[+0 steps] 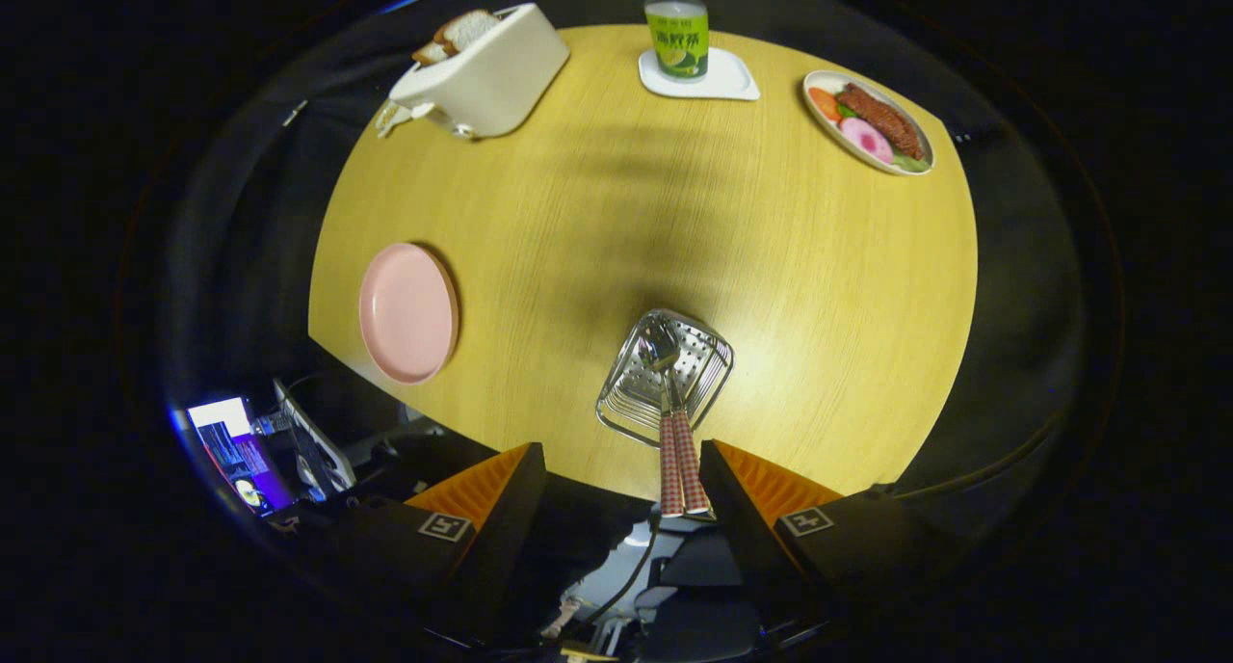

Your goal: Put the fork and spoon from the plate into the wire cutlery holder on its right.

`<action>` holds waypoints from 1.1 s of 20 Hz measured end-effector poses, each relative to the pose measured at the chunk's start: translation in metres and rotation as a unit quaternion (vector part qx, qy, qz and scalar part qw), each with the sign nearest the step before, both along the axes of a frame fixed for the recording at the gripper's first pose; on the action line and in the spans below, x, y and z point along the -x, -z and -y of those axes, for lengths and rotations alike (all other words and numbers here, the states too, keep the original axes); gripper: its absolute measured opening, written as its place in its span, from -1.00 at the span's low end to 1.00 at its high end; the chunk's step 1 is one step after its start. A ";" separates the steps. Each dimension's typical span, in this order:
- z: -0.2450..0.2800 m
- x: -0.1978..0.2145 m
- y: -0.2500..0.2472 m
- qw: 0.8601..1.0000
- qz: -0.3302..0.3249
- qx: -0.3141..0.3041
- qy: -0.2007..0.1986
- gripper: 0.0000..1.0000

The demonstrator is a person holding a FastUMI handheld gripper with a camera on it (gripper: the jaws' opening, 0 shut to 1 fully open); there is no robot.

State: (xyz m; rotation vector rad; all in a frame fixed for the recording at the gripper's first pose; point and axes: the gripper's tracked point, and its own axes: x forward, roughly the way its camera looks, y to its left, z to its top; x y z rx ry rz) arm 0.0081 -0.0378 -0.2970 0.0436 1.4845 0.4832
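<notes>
The wire cutlery holder (665,379) stands on the yellow table near its front edge, just ahead of my fingers. A spoon (659,345) and a fork lie in it, the fork's head hard to make out behind the spoon. Their two red-checked handles (679,470) stick out over the holder's rim toward me. The pink plate (407,311) sits to the left of the holder with nothing on it. My gripper (621,451) is open and wide. The handles end in the gap, close to the right finger (761,494), and neither finger presses on them.
Across the table stand a white toaster (491,70) with bread slices, a green-labelled bottle (676,27) on a white coaster, and a plate of food (867,121) at the far right. A lit screen (236,446) and cables sit below the table's left edge.
</notes>
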 end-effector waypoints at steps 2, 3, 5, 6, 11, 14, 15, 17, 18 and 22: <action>0.007 -0.009 -0.016 0.996 0.082 0.002 0.033 0.99; 0.011 -0.012 -0.026 0.991 0.121 0.005 0.051 0.99; 0.013 -0.017 -0.052 0.976 0.196 -0.004 0.099 0.99; 0.008 -0.015 -0.074 0.965 0.231 -0.015 0.121 0.99; 0.006 -0.015 -0.181 0.891 0.414 -0.022 0.186 0.99; 0.002 -0.015 -0.224 0.843 0.503 -0.017 0.190 0.99; -0.001 -0.013 -0.237 0.827 0.530 -0.016 0.189 1.00; -0.009 -0.005 -0.260 0.801 0.567 -0.021 0.191 0.99; -0.015 -0.004 -0.271 0.788 0.583 -0.031 0.195 0.98; -0.022 -0.005 -0.288 0.759 0.616 -0.045 0.206 0.93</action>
